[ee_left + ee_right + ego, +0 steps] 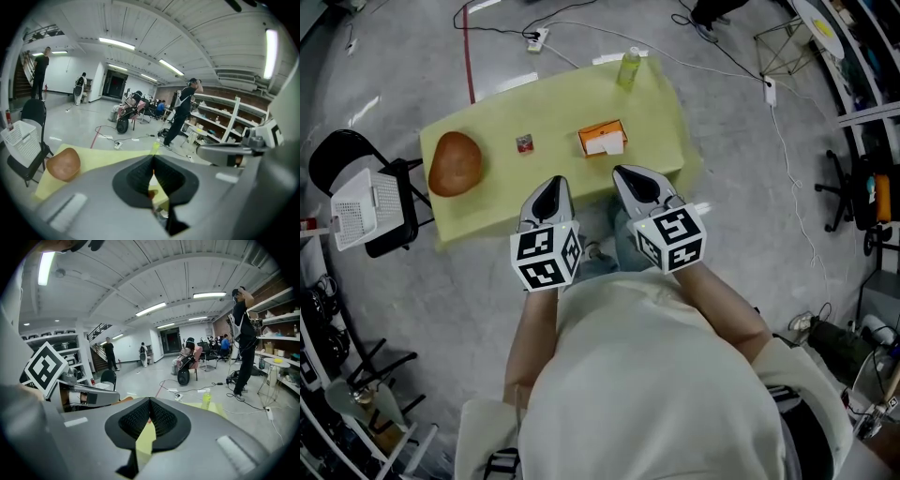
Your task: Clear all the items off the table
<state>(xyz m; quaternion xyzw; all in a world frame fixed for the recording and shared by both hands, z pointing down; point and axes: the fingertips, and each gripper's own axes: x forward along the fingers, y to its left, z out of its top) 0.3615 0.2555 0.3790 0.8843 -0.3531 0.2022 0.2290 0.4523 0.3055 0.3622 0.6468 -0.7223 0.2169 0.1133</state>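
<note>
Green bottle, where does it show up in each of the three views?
Head view: green bottle top centre, at the far edge of the yellow table.
Left gripper view: bottle at centre, small, far end.
Right gripper view: bottle right of centre.
Shared landmark: the yellow table beneath it.

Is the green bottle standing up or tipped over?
Upright: the bottle stands on its base on the table, cap uppermost.

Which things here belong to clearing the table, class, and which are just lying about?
Job in hand:
- table
- brown round object
- small packet
- orange box
- green bottle

Lying about:
- chair
- power strip
- floor cable
</note>
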